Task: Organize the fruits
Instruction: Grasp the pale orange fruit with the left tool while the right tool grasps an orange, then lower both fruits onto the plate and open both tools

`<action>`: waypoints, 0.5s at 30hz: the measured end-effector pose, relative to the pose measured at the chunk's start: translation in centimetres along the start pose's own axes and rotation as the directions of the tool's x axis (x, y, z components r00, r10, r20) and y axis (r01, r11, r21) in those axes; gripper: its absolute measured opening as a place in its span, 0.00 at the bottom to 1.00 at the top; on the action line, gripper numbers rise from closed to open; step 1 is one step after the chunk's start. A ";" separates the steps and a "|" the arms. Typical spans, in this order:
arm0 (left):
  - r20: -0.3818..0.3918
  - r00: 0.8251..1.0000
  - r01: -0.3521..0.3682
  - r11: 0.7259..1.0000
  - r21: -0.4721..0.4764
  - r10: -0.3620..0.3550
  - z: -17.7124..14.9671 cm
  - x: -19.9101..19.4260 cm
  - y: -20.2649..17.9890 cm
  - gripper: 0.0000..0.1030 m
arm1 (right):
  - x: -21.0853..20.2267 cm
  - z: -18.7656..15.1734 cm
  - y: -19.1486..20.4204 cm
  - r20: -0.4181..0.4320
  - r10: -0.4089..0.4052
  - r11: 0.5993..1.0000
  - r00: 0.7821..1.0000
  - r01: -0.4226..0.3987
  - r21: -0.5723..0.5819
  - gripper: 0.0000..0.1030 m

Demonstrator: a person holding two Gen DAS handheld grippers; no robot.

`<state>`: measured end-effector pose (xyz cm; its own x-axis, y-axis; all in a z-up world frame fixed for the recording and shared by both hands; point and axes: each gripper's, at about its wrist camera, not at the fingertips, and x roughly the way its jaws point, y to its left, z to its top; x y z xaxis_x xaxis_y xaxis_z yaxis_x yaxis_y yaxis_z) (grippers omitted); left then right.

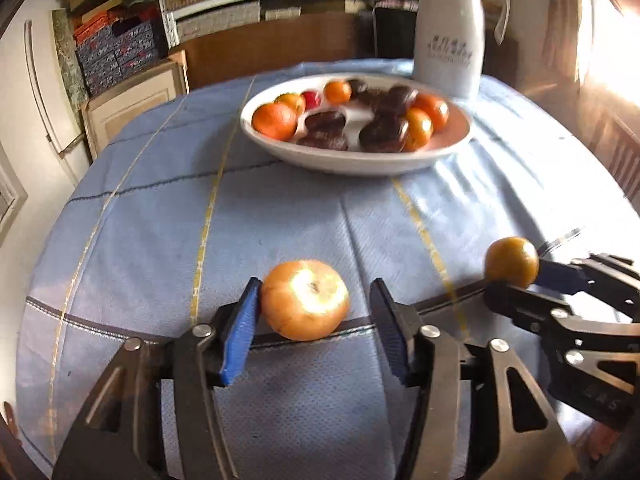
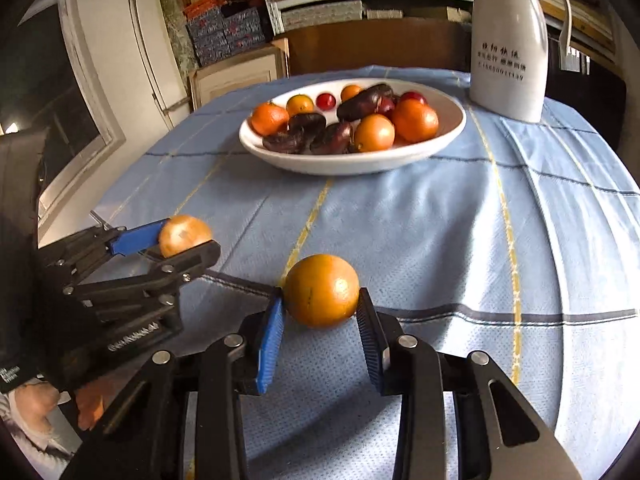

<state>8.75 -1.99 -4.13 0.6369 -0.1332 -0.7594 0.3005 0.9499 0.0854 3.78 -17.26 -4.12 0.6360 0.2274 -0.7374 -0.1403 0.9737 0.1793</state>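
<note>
Standing beyond bowl (image 2: 352, 164): white jug (image 2: 508, 60); blue tablecloth (image 2: 440, 240) underneath.

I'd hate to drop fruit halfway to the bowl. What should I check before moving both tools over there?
1. Left tool around the pale orange fruit: not ok; one pad touches, the other shows a gap.
2. Right tool on the darker orange: ok; both pads touch.
3. Either fruit lifted off the blue tablecloth: cannot tell.
4. Space in the white bowl: ok; bare patches between fruits.
5. Path to the bowl: ok; the white jug stands behind it.
</note>
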 end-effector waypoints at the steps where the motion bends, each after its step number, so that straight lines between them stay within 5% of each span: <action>1: -0.014 1.000 0.023 1.000 -0.018 -0.024 0.0 0.3 0.4 0.53 | 0.0 0.0 0.0 -0.003 -0.001 1.000 1.000 0.001 -0.003 0.36; 4: -0.030 0.996 0.075 0.992 -0.099 -0.079 0.0 0.7 2.0 0.50 | -0.2 -0.1 0.0 0.004 -0.002 1.000 1.000 0.002 -0.003 0.36; 6: -0.026 0.997 0.070 0.994 -0.089 -0.072 -0.1 0.4 1.9 0.40 | 0.0 -0.1 0.0 -0.001 -0.002 1.000 1.000 0.002 -0.002 0.36; 8: -0.009 0.996 0.088 0.994 -0.072 -0.088 -0.2 0.0 1.5 0.40 | -0.1 -0.1 0.0 0.000 -0.001 1.000 1.000 0.001 -0.001 0.36; 15: 0.149 0.988 0.040 0.998 -0.040 -0.034 1.8 -4.4 0.6 0.40 | -3.1 0.8 0.3 0.123 0.012 1.000 0.992 -0.010 -0.018 0.35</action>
<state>7.40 -1.29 0.45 0.7249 -0.2055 -0.6575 0.2973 0.9543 0.0295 2.40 -17.70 -1.29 0.7228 0.2362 -0.6494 -0.1602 0.9714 0.1751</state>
